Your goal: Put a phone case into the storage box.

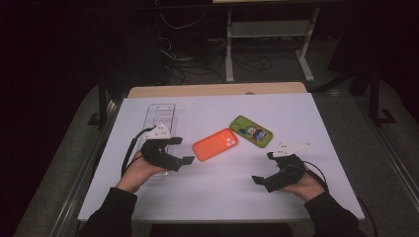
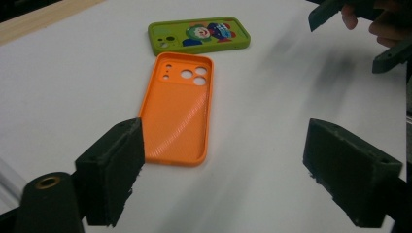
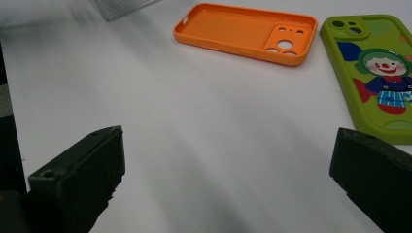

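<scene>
High view is showing both grippers spread and holding nothing — left gripper [image 1: 183, 150] and right gripper [image 1: 263, 168] are flanking the orange phone case [image 1: 215, 144], lying hollow-side-up beside the green case [image 1: 251, 131].

I am looking down at my white table [image 1: 296, 197], which is carrying an orange phone case [image 1: 215, 144] lying hollow side up, a green cartoon case [image 1: 251, 131] just beside it, and a clear plastic tray [image 1: 162, 116].
</scene>
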{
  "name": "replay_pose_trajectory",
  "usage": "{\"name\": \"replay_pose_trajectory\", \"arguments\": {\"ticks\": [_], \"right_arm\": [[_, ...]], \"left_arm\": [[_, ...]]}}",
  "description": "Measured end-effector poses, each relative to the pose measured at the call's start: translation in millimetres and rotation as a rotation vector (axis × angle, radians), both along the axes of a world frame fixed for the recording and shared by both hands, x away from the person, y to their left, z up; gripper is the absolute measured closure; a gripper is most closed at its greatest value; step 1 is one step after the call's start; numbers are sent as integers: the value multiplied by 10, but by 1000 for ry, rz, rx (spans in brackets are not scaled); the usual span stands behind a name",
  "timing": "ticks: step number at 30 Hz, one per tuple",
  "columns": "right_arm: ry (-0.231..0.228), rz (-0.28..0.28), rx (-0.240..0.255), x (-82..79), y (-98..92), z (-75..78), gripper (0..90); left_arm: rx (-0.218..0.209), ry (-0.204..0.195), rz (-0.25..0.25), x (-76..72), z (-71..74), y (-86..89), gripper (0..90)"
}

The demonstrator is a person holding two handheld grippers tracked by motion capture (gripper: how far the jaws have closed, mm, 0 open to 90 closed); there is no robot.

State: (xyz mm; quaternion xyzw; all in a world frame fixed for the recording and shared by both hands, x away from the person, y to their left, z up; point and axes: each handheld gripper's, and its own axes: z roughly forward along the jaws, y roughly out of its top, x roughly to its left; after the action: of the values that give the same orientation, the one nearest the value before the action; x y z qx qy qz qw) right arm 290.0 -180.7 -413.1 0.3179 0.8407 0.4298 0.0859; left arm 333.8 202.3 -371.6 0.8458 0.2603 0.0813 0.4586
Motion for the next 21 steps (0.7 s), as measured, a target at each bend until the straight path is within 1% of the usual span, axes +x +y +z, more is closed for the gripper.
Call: {"name": "replay_pose_trajectory", "arguments": {"ticks": [2, 3, 5, 6, 7, 8, 10, 11, 12, 13, 14, 15, 16, 17, 18, 19, 20, 21], "right_arm": [[2, 0, -2, -1, 3, -1, 0], [3, 1, -4, 1, 3, -3, 0], [1, -1, -5, 3, 1, -3, 0], [5, -4, -4, 4, -2, -3, 0], [2, -2, -5, 8, -5, -5, 0], [2, -2, -5, 8, -5, -5, 0], [4, -4, -4, 9, -7, -5, 0], [3, -3, -4, 11, -8, -6, 0], [3, -3, -4, 11, -8, -6, 0], [2, -4, -5, 11, -8, -6, 0], [1, -2, -6, 11, -10, -6, 0], [2, -2, -5, 10, -10, -5, 0], [1, -2, -4, 9, -11, -4, 0], [0, -2, -4, 9, -11, -4, 0], [0, -2, -4, 9, -11, -4, 0], [0, -1, -5, 8, -11, -3, 0], [0, -1, -6, 5, -10, -2, 0], [-1, 2, -4, 6, -10, -2, 0]], "left_arm": [[-4, 4, 1, 18, 9, -30, 196], [1, 5, 1, 44, 19, -69, 196], [7, 2, 0, 80, 35, -134, 247], [12, 3, 0, 101, 43, -164, 291], [12, 6, -3, 124, 47, -194, 311], [14, 8, -6, 143, 47, -216, 311], [22, 21, -6, 195, 51, -285, 347], [28, 21, -5, 217, 54, -317, 399], [34, 22, 0, 232, 57, -344, 399], [40, 20, 4, 255, 60, -389, 421], [51, 11, -2, 279, 66, -421, 451], [57, 20, 2, 292, 67, -458, 483], [64, 16, 1, 315, 67, -487, 521], [50, 34, 7, 349, 64, -537, 546], [50, 34, 7, 349, 64, -537, 576], [57, 32, 17, 378, 60, -573, 576], [71, 31, 24, 400, 59, -600, 610], [79, 32, 26, 425, 58, -624, 672]]}}
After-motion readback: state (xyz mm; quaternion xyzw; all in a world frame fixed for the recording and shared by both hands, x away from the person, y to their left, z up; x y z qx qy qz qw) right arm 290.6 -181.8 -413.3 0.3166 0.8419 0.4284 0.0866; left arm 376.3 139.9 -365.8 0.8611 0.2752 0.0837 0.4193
